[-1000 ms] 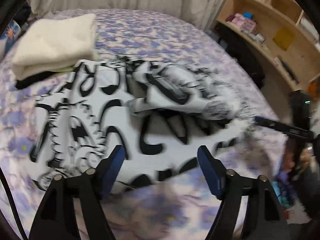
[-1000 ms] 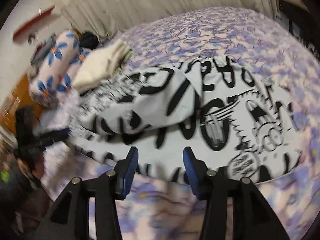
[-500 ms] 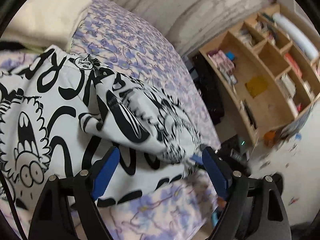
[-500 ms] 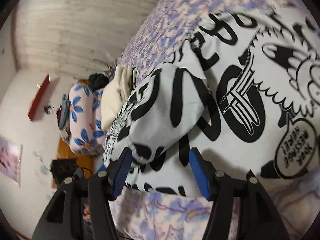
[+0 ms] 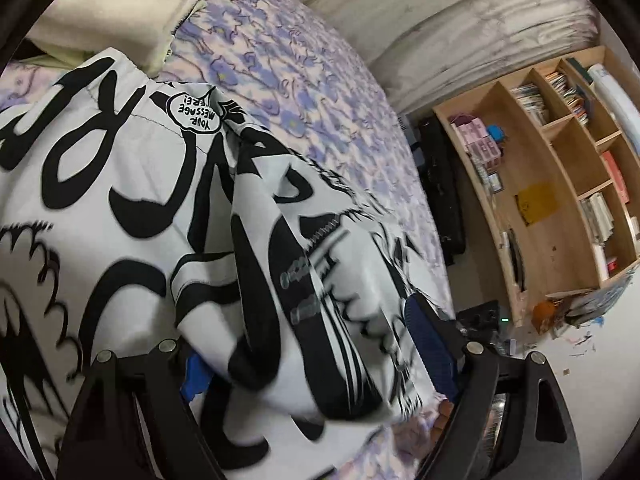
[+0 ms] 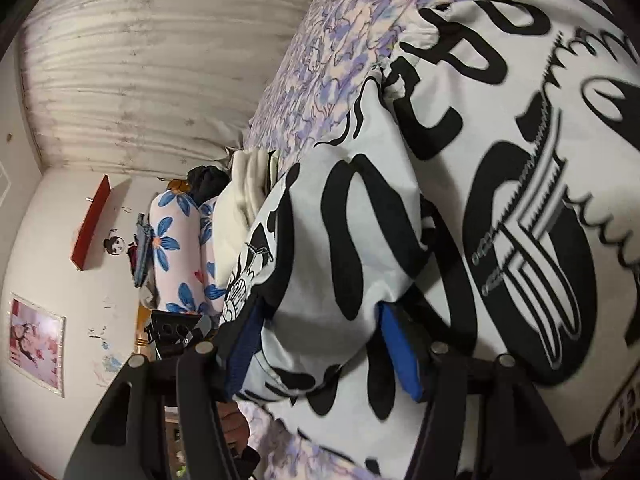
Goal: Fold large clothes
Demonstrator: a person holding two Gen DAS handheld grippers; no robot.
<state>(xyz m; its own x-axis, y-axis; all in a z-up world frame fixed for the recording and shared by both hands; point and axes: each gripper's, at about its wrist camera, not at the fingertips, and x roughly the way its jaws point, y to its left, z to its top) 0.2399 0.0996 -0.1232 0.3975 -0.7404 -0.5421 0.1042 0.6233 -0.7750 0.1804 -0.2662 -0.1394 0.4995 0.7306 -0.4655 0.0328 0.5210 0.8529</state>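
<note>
A large white garment with black cartoon lettering (image 5: 120, 208) lies on the purple flowered bed (image 5: 304, 92). A folded-over flap of it (image 5: 320, 280) bulges between the blue pads of my left gripper (image 5: 316, 356), which stands open around it. In the right wrist view the garment (image 6: 520, 160) fills the right side, and another folded flap (image 6: 340, 260) sits between the blue pads of my right gripper (image 6: 320, 352), also open around the cloth.
A folded cream towel (image 5: 108, 12) lies at the far left of the bed, also seen in the right wrist view (image 6: 240, 208) beside a flowered pillow (image 6: 176, 248). A wooden bookshelf (image 5: 560, 184) stands right of the bed. Curtains (image 6: 152, 64) hang behind.
Both grippers have moved in low onto the garment. Each now has a folded flap of cloth between its open fingers, where a second ago they hovered back from its near edge.
</note>
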